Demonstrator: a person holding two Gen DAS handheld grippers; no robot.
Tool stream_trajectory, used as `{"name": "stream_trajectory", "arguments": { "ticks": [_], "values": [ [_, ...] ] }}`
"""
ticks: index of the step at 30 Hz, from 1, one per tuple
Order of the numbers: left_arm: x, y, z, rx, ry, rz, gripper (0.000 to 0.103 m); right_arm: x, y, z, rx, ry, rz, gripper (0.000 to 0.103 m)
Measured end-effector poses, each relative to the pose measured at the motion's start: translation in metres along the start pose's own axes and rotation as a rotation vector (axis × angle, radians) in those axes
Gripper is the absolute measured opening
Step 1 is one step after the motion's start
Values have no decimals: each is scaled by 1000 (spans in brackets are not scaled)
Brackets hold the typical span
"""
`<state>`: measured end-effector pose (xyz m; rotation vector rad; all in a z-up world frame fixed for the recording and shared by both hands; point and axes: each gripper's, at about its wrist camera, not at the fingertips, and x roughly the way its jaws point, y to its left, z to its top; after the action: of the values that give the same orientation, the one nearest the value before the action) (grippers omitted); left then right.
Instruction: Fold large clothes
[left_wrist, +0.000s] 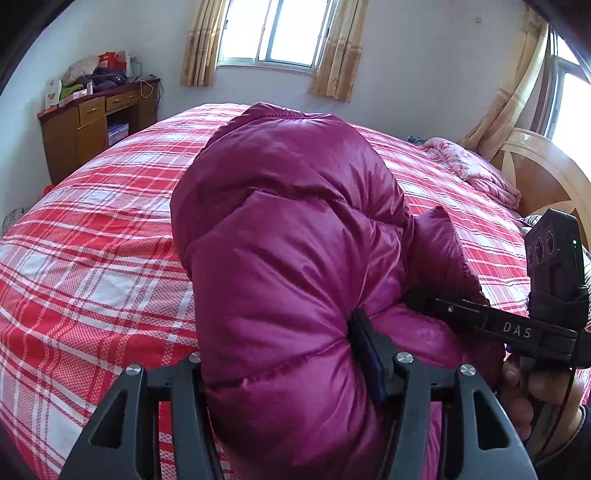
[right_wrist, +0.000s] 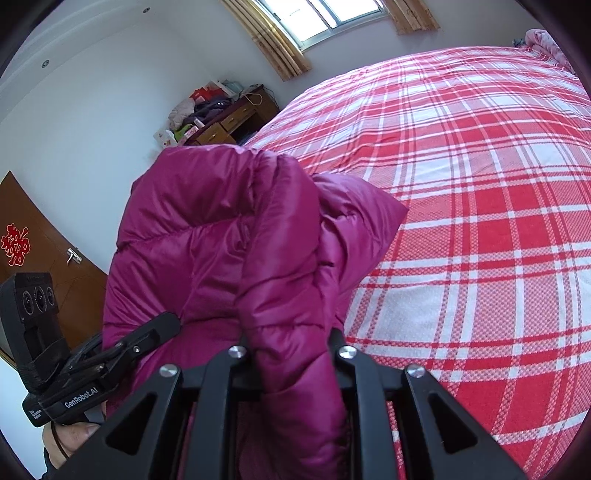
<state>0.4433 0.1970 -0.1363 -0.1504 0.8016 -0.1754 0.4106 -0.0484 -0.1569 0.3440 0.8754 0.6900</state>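
we have the magenta down jacket (left_wrist: 295, 236) bunched into a thick puffy bundle over the red plaid bedspread (left_wrist: 92, 236), its far end resting toward twelve o'clock on the bed in the left wrist view and its near end gathered at six o'clock between our two tools. the left gripper (left_wrist: 280, 373) has a fat roll of padding sitting between its fingers; one pad presses into the fabric at the roll's right side, but the other finger is hidden behind the bulge, so we cannot tell whether it is clenched or only cradling. the right gripper (right_wrist: 295, 354) is clamped on a narrower fold of the jacket, the fabric pinched tight between its two fingers. in the left wrist view that same tool comes in from three o'clock, its fingers buried in the padding. to do this step well, we judge, we should keep both holds level with each other so the fold line stays straight, lower the bundle onto the bedspread together and not one side first, and press the air out of the down before letting go, since this slippery shell is likely to spring open. a shallow bite on so thick a roll could slide off.
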Motion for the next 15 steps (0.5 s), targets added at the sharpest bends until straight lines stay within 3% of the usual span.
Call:
{"name": "stream_trajectory", "arguments": {
  "ticks": [12, 15],
  "values": [
    [9, 6, -9, -27, 22, 31, 75, 8, -6, -1, 7, 34, -30, 27],
    [6, 8, -11, -39, 21, 33, 75, 5, -7, -3, 10, 36, -51, 35]
  ]
}}
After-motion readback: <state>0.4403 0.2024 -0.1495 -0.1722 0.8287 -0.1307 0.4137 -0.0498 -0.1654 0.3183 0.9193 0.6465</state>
